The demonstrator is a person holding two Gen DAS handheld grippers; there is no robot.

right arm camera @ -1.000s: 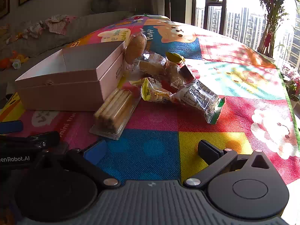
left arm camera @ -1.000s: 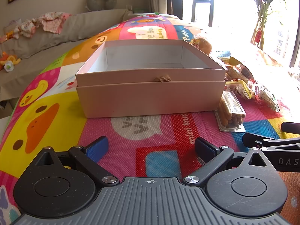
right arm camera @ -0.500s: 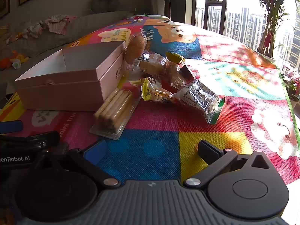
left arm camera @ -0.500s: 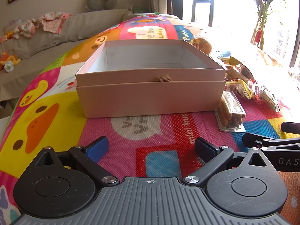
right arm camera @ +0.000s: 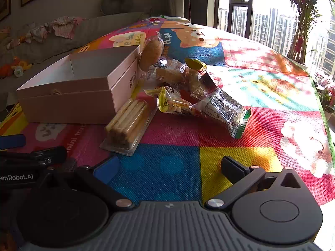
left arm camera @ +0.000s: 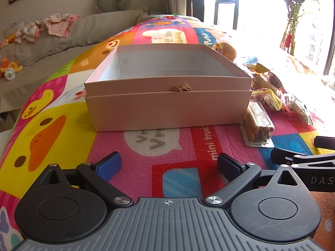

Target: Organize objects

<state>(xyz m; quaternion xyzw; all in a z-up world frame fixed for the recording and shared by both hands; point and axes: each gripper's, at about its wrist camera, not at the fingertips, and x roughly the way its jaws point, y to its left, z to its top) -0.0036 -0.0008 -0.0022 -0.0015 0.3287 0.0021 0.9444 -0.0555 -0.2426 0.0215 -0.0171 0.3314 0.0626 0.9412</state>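
An open, empty pink cardboard box sits on the colourful play mat, straight ahead of my left gripper, which is open and holds nothing. To the right of the box lies a clear tray of biscuit sticks. Beyond it is a heap of wrapped snacks: a yellow packet, a clear packet with a green end and bread rolls in plastic. My right gripper is open and holds nothing, low over the mat in front of the snacks.
The mat stretches far to the right towards a window and a potted palm. A grey sofa with clothes and toys runs along the left. The other gripper's black body shows at each view's edge.
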